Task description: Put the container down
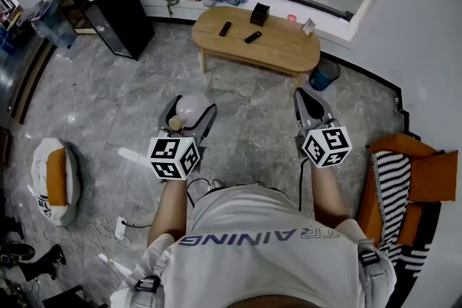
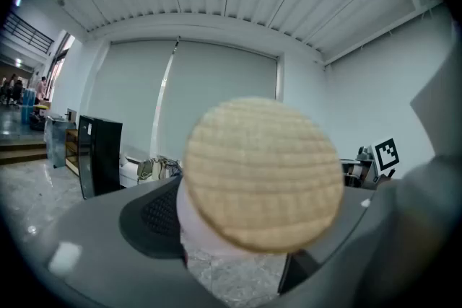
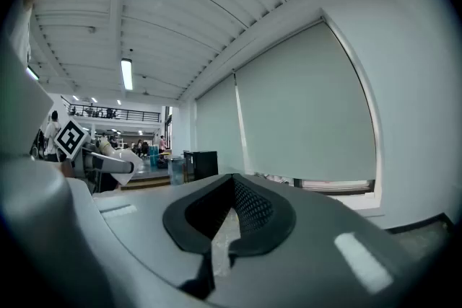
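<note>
The container (image 1: 193, 112) is a pale pink round jar lying on its side between the jaws of my left gripper (image 1: 192, 105), which is shut on it and holds it above the grey stone floor. In the left gripper view its tan woven lid (image 2: 263, 173) faces the camera and fills the middle; the pink body (image 2: 196, 223) shows just behind it between the dark pads. My right gripper (image 1: 311, 104) hangs level with it on the right. Its pads (image 3: 249, 209) meet with nothing between them.
An oval wooden coffee table (image 1: 285, 48) stands ahead with two remotes and a black box (image 1: 260, 13) on it. A black cabinet (image 1: 115, 7) is at the back left, a blue bin (image 1: 325, 73) beside the table, an orange seat (image 1: 411, 180) at the right.
</note>
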Motion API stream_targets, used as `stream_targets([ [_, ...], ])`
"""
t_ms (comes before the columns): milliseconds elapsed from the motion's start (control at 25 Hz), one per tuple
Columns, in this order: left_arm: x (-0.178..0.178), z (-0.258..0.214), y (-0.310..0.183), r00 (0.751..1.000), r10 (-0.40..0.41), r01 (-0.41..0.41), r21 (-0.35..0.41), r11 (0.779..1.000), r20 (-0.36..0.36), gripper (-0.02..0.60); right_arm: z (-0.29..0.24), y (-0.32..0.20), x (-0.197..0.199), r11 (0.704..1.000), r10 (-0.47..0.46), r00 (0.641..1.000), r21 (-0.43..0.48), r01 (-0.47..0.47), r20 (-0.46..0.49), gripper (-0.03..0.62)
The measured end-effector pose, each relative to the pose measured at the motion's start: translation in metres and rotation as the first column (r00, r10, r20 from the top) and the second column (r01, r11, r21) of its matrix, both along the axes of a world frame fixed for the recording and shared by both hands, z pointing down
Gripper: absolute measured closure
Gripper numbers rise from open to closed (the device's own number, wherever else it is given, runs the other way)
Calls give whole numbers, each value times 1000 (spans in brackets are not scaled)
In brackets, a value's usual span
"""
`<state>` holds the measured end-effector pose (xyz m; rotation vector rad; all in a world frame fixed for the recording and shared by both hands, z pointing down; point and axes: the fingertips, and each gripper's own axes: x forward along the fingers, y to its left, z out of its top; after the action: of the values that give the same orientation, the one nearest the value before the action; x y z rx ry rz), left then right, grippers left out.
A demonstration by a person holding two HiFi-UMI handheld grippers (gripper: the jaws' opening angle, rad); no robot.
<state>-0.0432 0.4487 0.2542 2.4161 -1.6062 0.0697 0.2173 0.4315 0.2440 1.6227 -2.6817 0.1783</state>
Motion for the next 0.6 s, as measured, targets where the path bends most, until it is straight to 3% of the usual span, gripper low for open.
stream_targets([
  [400,39,-2,18,999,-37,37,-2,999,-4,181,2,9,41,999,-32,999,-10,32,-5,580],
  [600,58,3,28,998,-54,54,-8,999,10,181,9,13,64,999,-48,998,-6,48,42,580],
])
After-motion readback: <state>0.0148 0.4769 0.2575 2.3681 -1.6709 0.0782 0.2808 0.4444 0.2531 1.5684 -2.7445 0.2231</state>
